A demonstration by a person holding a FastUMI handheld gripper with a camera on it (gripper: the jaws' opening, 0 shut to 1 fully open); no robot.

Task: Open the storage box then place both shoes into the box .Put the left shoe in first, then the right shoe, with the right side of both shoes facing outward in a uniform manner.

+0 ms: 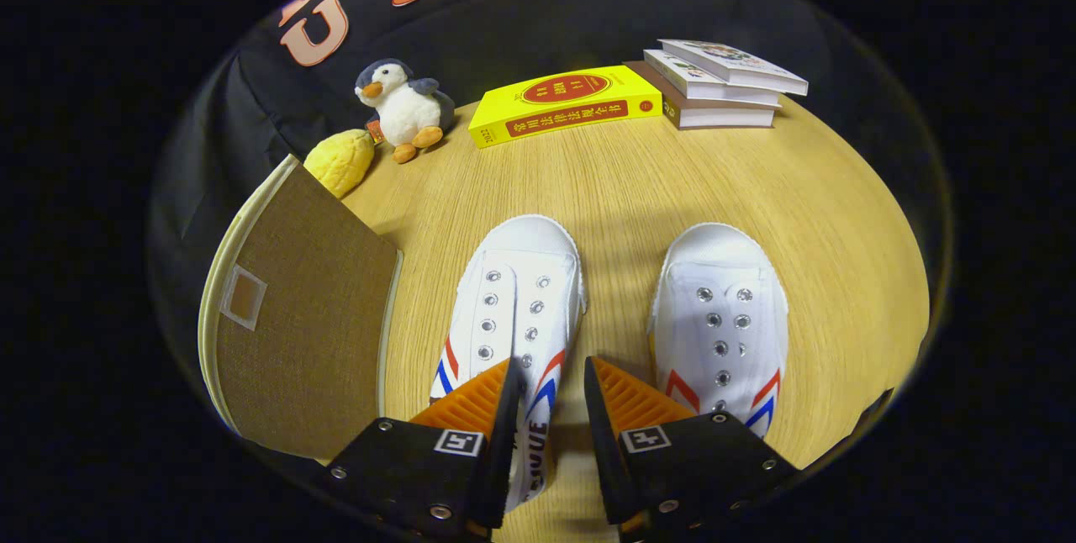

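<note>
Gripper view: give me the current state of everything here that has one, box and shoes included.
Storage box: lid shut, not opened yet.
Left shoe: upright on the table, outside the box, toe pointing away, partly between the fingers.
Right shoe: upright on the table, outside the box, toe pointing away.
Gripper: open, holding nothing.
Stacked books: closed.

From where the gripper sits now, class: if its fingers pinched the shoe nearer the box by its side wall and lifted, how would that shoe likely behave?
The left shoe looks like thin canvas, so its wall would probably fold in the gripper, whose open fingers straddle it. With no laces in the eyelets, the tongue may flop. It seems light, and its rubber toe could drag rather than slide.
</note>
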